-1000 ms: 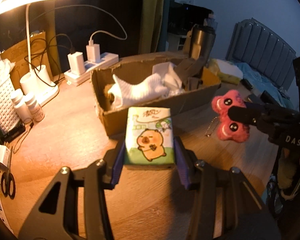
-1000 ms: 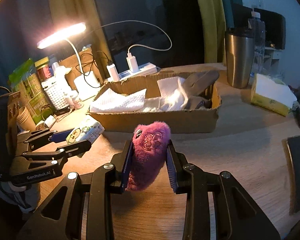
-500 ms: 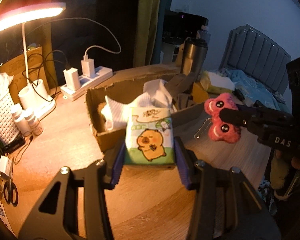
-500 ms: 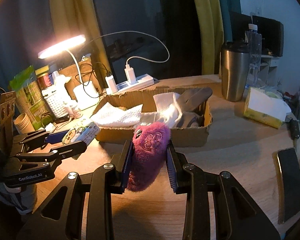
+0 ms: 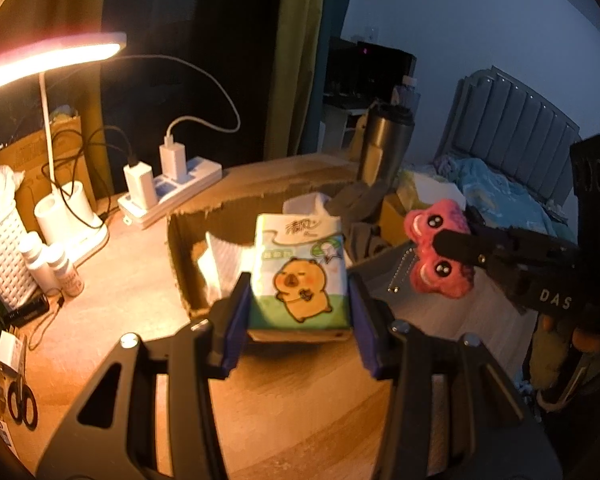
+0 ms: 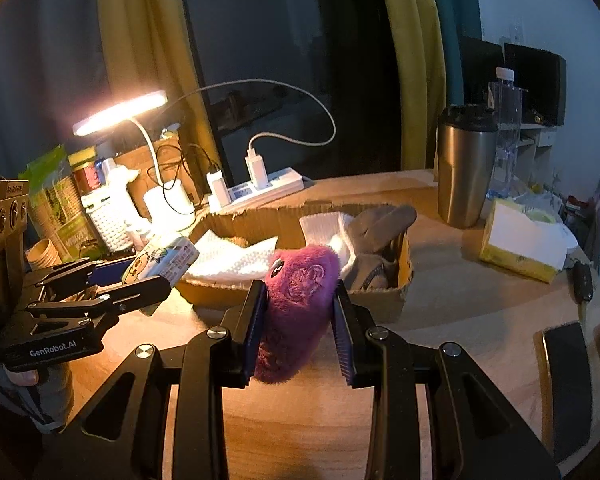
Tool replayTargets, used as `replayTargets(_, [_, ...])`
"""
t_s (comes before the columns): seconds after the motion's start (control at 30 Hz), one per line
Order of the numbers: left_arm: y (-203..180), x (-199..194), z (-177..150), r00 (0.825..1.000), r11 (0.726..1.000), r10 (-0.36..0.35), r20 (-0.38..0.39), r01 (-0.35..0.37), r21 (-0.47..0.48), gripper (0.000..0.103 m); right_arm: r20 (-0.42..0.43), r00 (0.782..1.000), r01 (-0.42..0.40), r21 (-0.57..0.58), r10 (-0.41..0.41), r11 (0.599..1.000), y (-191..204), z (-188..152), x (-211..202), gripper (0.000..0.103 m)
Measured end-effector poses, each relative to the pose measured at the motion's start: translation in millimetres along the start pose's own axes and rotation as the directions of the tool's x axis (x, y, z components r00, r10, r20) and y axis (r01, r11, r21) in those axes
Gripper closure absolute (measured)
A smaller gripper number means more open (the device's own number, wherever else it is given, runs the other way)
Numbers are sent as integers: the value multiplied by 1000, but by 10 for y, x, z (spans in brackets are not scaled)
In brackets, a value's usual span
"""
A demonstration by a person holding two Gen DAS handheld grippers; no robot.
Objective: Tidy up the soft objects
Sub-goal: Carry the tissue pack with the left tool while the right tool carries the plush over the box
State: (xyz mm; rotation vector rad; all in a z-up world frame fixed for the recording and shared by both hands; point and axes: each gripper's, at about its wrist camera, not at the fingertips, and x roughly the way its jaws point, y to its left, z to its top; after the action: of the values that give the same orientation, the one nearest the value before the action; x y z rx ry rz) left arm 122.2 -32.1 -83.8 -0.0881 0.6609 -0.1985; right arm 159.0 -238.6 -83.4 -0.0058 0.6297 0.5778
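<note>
Your left gripper (image 5: 299, 304) pinches the tissue pack (image 5: 299, 270) with the cartoon animal, both pads pressed on its sides, above the tabletop (image 5: 300, 384) before the near wall of the cardboard box (image 6: 384, 300). Your right gripper (image 6: 300, 320) squeezes the pink plush toy (image 6: 296, 312), also lifted, near the box's right end. Inside the box lie white cloths (image 6: 236, 258) and something grey, perhaps a sock (image 6: 376, 224).

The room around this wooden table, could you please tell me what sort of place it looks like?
Most likely a bedroom with a work table in it: a bed with a padded headboard and blue bedding stands behind the table, curtains hang at a dark window, and a desk lamp lights the clutter.
</note>
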Motion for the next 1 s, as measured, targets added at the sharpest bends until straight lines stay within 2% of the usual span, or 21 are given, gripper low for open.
replayTargets(0.4, [37, 55, 253, 997, 999, 36, 62, -34, -36, 56, 38, 999, -20, -20, 21, 1000, -168, 229, 82, 69])
replayTargets(1.0, [120, 442, 585, 996, 997, 64, 65, -61, -52, 56, 26, 998, -59, -22, 60, 998, -361, 470, 503, 69])
